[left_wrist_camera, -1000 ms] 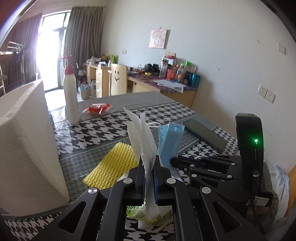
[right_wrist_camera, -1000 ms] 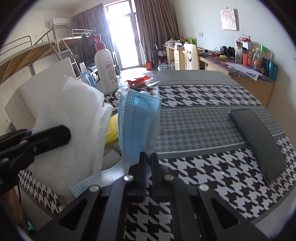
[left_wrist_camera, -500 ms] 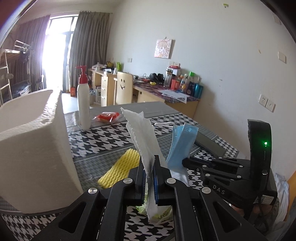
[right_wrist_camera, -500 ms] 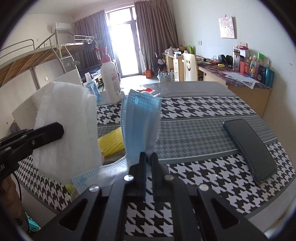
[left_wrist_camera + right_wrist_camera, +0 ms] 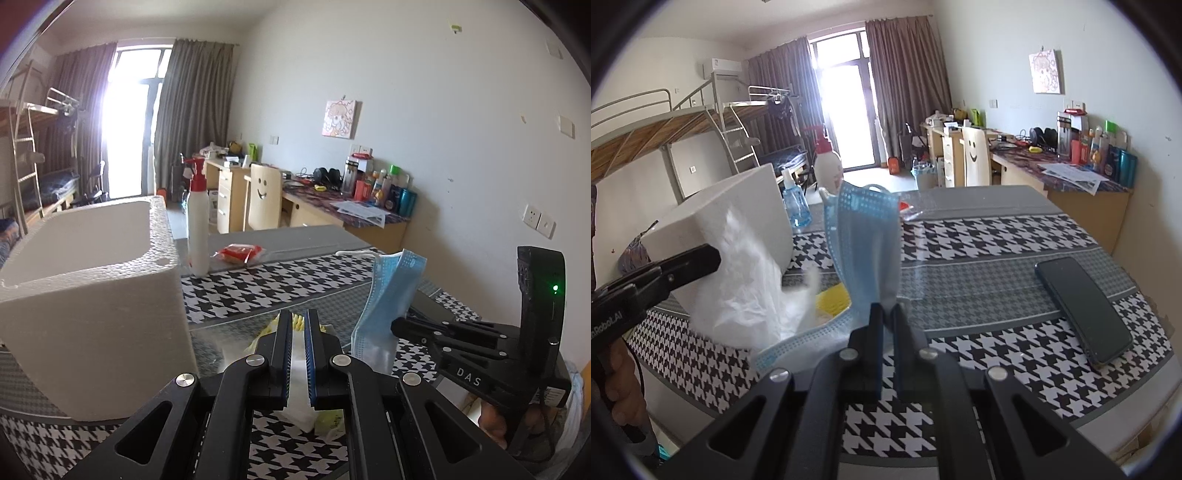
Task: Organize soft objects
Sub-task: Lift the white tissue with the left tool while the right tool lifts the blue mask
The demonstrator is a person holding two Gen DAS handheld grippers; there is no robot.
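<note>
While the left gripper [image 5: 298, 325] is pinching a white tissue [image 5: 746, 280] beside the foam box [image 5: 92, 280], the right gripper [image 5: 886, 314] is clamping a blue mask [image 5: 866, 240].

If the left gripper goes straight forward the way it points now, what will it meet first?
Probably the yellow foam net lying on the table just ahead of the left gripper, which holds a white tissue. The foam box stands to its left, likely clear.

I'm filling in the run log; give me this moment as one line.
left gripper: shut on tissue | right gripper: shut on mask | both held above table | foam box: open, nothing visible inside
</note>
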